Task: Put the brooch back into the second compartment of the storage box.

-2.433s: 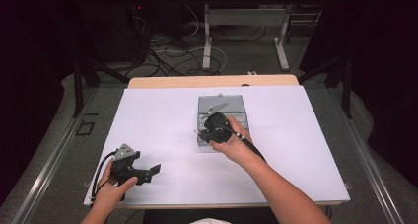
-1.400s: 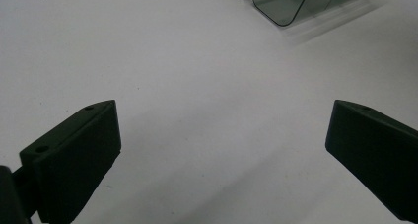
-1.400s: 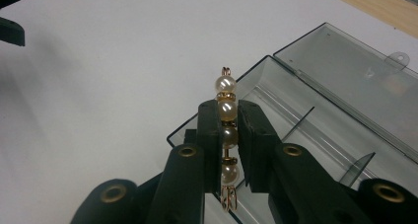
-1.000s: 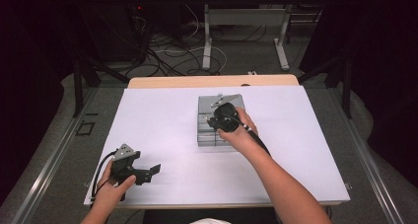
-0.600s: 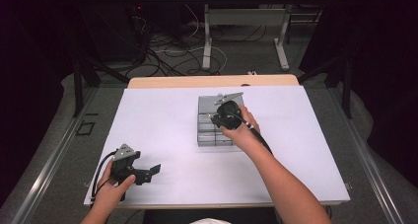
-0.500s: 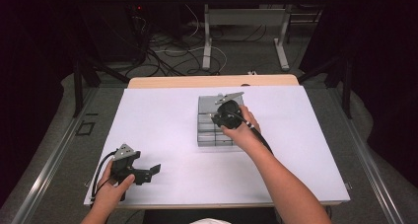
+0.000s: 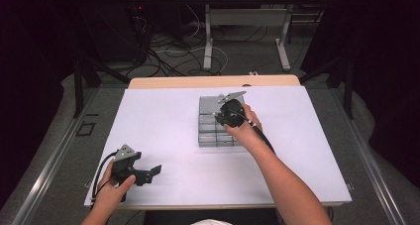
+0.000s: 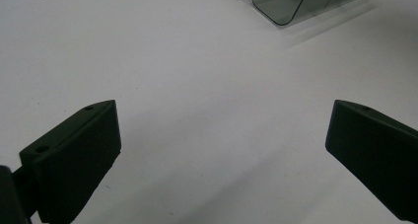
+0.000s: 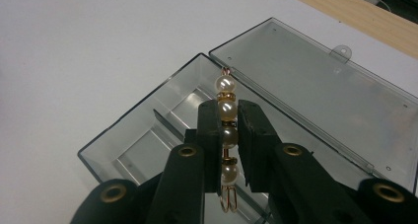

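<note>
Right gripper [image 9: 228, 135] clamping pearl pin [image 9: 226, 116] above open box [image 9: 148, 140], white tabletop [image 7: 158, 121] around

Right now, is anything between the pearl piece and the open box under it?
Nothing visible. The right gripper holds the pearl piece above the box, whose lid lies folded back, clear of the compartments.

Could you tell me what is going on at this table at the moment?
A person is working with a handheld claw in each hand at a white table. The right claw is shut on a string of pearl beads with gold spacers and holds it over an open, clear grey compartment box, whose lid lies folded back flat beside it. The beads are not yet set down in the box. The left claw is open with nothing between its jaws, low over the near left part of the table.
</note>
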`<state>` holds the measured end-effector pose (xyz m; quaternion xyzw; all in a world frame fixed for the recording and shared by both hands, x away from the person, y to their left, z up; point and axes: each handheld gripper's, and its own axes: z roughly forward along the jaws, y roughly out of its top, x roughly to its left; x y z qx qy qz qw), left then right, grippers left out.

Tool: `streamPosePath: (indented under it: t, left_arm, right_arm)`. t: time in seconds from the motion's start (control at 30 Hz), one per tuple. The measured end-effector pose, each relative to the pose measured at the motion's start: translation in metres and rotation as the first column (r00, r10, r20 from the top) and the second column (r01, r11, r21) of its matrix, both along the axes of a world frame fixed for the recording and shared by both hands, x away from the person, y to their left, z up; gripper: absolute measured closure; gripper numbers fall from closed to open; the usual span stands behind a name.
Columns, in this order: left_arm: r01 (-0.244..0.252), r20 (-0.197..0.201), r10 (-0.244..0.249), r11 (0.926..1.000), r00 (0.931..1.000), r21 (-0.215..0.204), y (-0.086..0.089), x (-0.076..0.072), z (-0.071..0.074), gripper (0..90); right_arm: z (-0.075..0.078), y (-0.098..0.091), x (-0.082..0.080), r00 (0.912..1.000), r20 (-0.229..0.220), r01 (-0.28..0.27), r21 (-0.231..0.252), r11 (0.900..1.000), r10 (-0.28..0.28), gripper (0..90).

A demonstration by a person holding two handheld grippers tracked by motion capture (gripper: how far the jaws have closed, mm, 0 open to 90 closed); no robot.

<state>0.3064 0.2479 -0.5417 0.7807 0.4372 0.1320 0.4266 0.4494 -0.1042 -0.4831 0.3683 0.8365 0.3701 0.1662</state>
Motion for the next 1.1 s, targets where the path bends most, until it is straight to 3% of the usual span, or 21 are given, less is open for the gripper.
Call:
streamPosePath:
  t: [0.17, 0.23, 0.27, 0.43, 0.47, 1.1]
  left_arm:
    - [0.004, 0.003, -0.004, 1.0000, 1.0000, 0.007, 0.000, 0.000, 0.000, 0.2]
    - [0.000, 0.000, 0.000, 1.0000, 1.0000, 0.000, 0.000, 0.000, 0.000, 0.2]
    - [0.000, 0.000, 0.000, 1.0000, 1.0000, -0.001, 0.000, 0.000, 0.000, 0.2]
    - [0.001, 0.001, -0.001, 1.0000, 1.0000, 0.000, 0.000, 0.000, 0.000, 0.2]
    - [0.001, 0.000, -0.001, 1.0000, 1.0000, 0.000, 0.000, 0.000, 0.000, 0.2]
    - [0.002, -0.001, -0.002, 1.0000, 1.0000, 0.003, 0.000, 0.000, 0.000, 0.2]
  right_arm:
    - [-0.005, -0.002, 0.006, 0.9998, 0.021, -0.002, 0.003, 1.0000, 0.002, 80.7]
    - [-0.004, -0.003, 0.007, 0.9999, -0.009, 0.004, -0.028, 0.9996, -0.004, 80.7]
    - [-0.007, -0.003, 0.009, 0.9999, 0.014, 0.002, -0.021, 0.9998, -0.001, 80.6]
    - [-0.010, -0.007, 0.011, 0.9996, -0.002, 0.027, -0.028, 0.9992, -0.027, 80.7]
    - [-0.011, -0.008, 0.013, 0.9998, 0.012, 0.016, -0.026, 0.9995, -0.016, 80.7]
    - [-0.022, -0.014, 0.022, 0.9997, -0.004, 0.026, -0.075, 0.9969, -0.026, 80.6]
